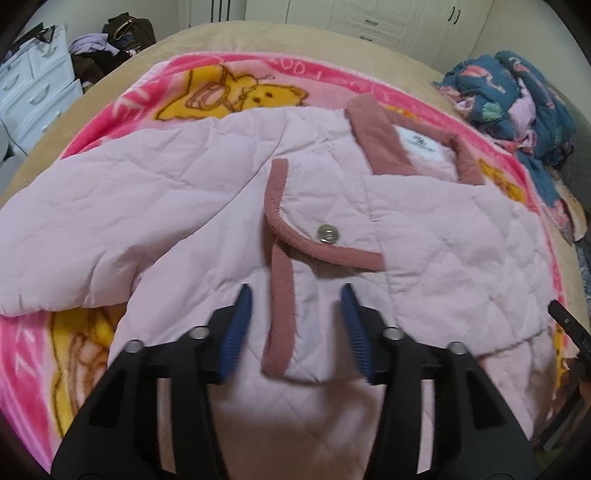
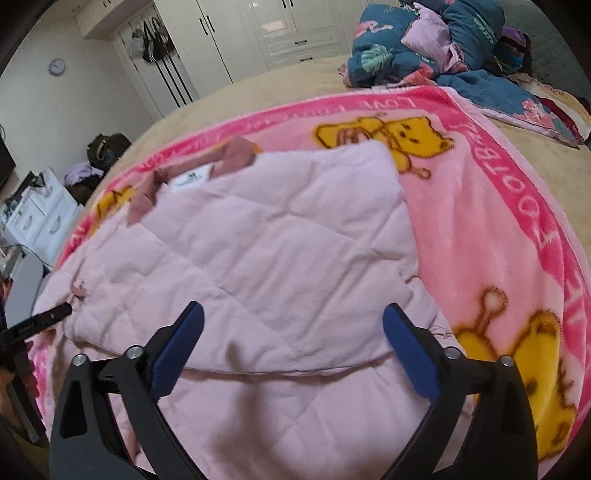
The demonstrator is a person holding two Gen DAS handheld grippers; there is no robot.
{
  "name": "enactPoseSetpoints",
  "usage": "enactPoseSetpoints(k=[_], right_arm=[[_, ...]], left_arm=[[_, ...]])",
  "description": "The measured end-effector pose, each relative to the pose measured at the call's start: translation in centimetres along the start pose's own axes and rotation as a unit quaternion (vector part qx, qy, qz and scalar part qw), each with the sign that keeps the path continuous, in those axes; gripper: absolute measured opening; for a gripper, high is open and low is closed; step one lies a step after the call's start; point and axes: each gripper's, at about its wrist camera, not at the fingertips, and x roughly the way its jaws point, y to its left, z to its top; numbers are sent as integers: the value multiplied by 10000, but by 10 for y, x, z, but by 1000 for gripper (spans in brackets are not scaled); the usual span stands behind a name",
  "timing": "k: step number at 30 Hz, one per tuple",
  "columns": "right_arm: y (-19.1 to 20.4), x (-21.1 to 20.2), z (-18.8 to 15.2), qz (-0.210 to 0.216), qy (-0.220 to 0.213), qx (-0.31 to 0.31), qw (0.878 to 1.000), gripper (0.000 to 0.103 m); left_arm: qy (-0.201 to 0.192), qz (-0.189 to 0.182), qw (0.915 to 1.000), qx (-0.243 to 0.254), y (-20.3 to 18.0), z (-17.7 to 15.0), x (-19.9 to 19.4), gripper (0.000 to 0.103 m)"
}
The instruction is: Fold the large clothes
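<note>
A pale pink quilted jacket [image 1: 424, 236] with dusty-rose trim lies on the bed, its collar and white label [image 1: 419, 144] at the far side. A sleeve is folded across its body [image 2: 280, 236]. My left gripper [image 1: 295, 295] is open just above the jacket's front edge. A rose trim strip [image 1: 280, 295] runs between its blue fingers [image 1: 240, 314], below a silver snap button [image 1: 327, 233]. My right gripper [image 2: 294, 312] is open over the jacket's near right part, nothing between its pads [image 2: 410, 350]. The left gripper's black tip [image 2: 48, 319] shows at the jacket's left edge.
The jacket rests on a pink blanket [image 2: 480, 206] with yellow bears, over a beige bed sheet [image 1: 258, 37]. A heap of blue patterned bedding [image 2: 424, 40] lies at the far right. White drawers [image 1: 33, 88] stand left of the bed, wardrobes [image 2: 295, 33] behind.
</note>
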Motion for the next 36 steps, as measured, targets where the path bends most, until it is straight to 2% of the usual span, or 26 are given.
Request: enactPoseSetpoints(k=[1, 5, 7, 8, 12, 21, 30, 36], right_arm=[[4, -2, 0, 10, -26, -54, 10000, 98], [17, -5, 1, 45, -75, -199, 9998, 99], [24, -8, 0, 83, -82, -265, 9996, 99], [28, -9, 0, 90, -97, -295, 9995, 99], [42, -18, -2, 132, -203, -454, 9987, 99], [79, -39, -11, 180, -319, -646, 9972, 99], [120, -60, -17, 82, -432, -770, 9961, 99], [150, -69, -18, 100, -518, -865, 9949, 99]], left_arm=[[-32, -34, 10000, 7, -1, -1, -4, 60], [-91, -175, 9997, 129, -7, -7, -21, 76], [-127, -191, 9996, 185, -10, -9, -27, 91], [-133, -186, 9995, 196, -10, -10, -29, 93], [-165, -229, 9994, 174, -5, -16, -40, 94], [-343, -1, 9993, 177, 20, -24, -58, 94], [-388, -213, 9989, -171, 51, -35, -60, 94], [-524, -192, 9979, -320, 66, -35, -69, 94]])
